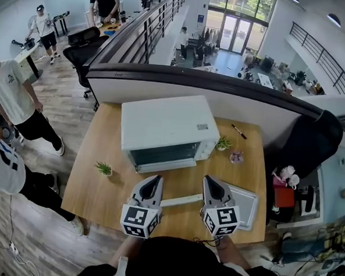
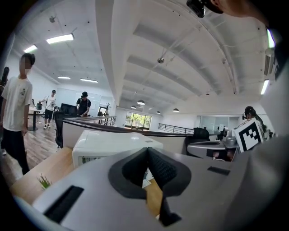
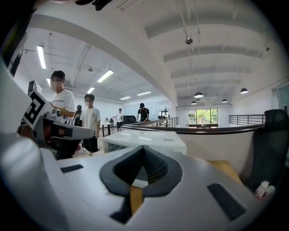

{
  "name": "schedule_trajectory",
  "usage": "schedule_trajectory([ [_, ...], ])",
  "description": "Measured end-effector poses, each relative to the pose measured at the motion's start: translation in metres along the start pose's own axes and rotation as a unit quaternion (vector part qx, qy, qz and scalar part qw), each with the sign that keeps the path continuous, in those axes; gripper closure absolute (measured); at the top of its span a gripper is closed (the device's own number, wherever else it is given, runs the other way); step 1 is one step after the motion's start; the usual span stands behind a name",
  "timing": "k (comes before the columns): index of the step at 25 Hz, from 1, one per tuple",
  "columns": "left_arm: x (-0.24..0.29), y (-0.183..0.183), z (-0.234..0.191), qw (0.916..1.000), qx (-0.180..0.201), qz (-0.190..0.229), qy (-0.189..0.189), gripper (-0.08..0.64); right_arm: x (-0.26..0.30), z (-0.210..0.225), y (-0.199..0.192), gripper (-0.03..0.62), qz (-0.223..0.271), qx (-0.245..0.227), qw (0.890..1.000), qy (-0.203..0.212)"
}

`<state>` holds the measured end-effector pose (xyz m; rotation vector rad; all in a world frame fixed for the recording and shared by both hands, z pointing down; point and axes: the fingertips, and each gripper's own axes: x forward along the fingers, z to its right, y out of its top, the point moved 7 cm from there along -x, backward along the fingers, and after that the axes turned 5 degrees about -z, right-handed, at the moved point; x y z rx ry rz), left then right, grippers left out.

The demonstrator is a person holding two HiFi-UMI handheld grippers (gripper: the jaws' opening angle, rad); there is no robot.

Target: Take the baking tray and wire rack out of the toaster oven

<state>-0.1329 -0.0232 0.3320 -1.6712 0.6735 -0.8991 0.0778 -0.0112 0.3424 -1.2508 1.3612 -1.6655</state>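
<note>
Both grippers are held low over the near edge of the wooden table (image 1: 88, 187), side by side and a little apart. Their noses point away from the person toward the toaster oven (image 1: 164, 125) and sit close to level, dipping only slightly. The marker cubes face up at the camera and hide the hands behind them.

The left gripper (image 1: 156, 178) has its jaws pressed together with nothing between them; in its own view the ribbed pads (image 2: 158, 168) meet along one line. The right gripper (image 1: 207, 179) is closed the same way and also empty, its pads (image 3: 153, 166) touching.

The white toaster oven stands in the middle of the table, beyond both gripper tips and apart from them. Its long axis runs left to right across the table, slightly skewed, and its glass door (image 1: 163, 153) faces the person. What lies behind the glass is too dark to make out.

The baking tray (image 1: 247, 204) lies flat on the table at the near right, just beside the right gripper and partly under it. A pale strip (image 1: 180, 200) runs between the two grippers; whether it belongs to the tray or the rack cannot be told.

Two small potted plants stand on the table, one (image 1: 103, 169) to the oven's left and one (image 1: 223, 143) at its right corner.
</note>
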Motion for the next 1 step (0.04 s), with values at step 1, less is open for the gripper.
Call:
schedule_trajectory([
  [1, -0.0003, 0.0, -0.0001, 1.0, 0.001, 0.0, -0.001, 0.537, -0.0004, -0.0003, 0.0001, 0.585, 0.0, 0.001, 1.0, -0.001],
])
